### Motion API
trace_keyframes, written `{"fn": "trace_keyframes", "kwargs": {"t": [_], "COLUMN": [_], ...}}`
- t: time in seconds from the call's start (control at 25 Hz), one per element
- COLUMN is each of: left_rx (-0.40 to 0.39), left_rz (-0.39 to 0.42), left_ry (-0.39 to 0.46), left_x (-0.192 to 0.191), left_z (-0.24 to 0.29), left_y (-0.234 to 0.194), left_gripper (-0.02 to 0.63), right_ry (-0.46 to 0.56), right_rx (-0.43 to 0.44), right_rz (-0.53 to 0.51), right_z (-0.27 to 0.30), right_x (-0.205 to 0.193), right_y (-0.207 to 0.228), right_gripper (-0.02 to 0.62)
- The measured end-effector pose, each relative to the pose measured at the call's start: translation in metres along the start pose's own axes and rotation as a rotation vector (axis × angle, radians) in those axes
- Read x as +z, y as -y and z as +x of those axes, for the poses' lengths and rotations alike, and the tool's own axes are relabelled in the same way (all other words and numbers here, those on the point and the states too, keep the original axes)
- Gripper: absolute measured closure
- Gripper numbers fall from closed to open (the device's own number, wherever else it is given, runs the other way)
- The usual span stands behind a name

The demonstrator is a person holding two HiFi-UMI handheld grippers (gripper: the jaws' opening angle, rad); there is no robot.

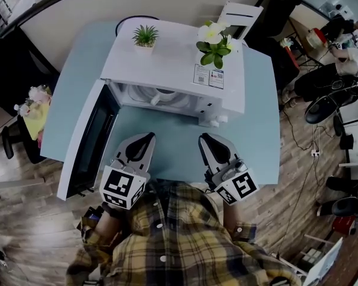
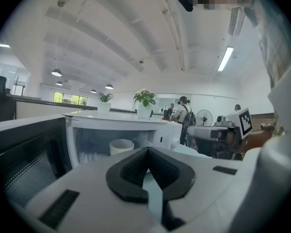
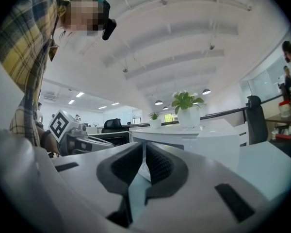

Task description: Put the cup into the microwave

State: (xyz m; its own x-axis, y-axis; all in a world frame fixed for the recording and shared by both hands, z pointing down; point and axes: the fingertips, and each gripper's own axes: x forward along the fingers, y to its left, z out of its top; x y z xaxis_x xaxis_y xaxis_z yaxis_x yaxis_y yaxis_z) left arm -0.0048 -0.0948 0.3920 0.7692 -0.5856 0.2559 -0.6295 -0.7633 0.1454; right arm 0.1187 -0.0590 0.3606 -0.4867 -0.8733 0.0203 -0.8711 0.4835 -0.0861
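On table (image 1: 259, 130), dead ahead at 12: microwave (image 1: 173, 64), door (image 1: 86, 139) swung open toward 9. Cup (image 2: 121, 145) white, upright, inside cavity, left of centre. I read left gripper (image 1: 148, 137) at 11, short of opening, jaws together, nothing between them. Right gripper (image 1: 204, 138) at 1, jaws closed to thin slit, empty too. Both point toward 12, well apart from cup. Two plants (image 1: 145, 36) on microwave top, one at 11, one at 1.
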Motion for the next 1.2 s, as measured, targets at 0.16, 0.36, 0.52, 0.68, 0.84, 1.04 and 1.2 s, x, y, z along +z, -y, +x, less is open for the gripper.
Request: {"fn": "trace_keyframes", "kwargs": {"t": [0.16,0.36,0.52,0.68,0.84,1.04,1.2], "left_rx": [0.011,0.027,0.031,0.038,0.050,0.060,0.061], "left_rz": [0.001,0.001,0.002,-0.002,-0.007,-0.010,-0.010], "left_ry": [0.003,0.003,0.002,0.001,0.000,-0.002,-0.005], "left_x": [-0.002,-0.004,-0.005,-0.007,-0.008,-0.009,-0.010], "left_z": [-0.004,-0.008,-0.008,-0.010,-0.011,-0.013,-0.012], "left_y": [0.000,-0.001,-0.001,-0.001,-0.003,-0.005,-0.006], "left_gripper": [0.615,0.615,0.615,0.615,0.615,0.615,0.615], "right_ry": [0.004,0.003,0.000,-0.012,-0.021,-0.021,-0.024], "right_rx": [-0.020,-0.032,-0.028,-0.028,-0.032,-0.039,-0.042], "right_rz": [0.028,0.025,0.018,0.025,0.033,0.043,0.054], "right_z": [-0.003,-0.003,-0.003,-0.003,-0.001,0.001,0.002], "right_x": [-0.002,-0.004,-0.005,-0.009,-0.012,-0.013,-0.016], "right_y": [0.004,0.004,0.001,0.001,0.003,0.007,0.009], "right_gripper": [0.592,0.592,0.592,0.592,0.592,0.592,0.592]}}
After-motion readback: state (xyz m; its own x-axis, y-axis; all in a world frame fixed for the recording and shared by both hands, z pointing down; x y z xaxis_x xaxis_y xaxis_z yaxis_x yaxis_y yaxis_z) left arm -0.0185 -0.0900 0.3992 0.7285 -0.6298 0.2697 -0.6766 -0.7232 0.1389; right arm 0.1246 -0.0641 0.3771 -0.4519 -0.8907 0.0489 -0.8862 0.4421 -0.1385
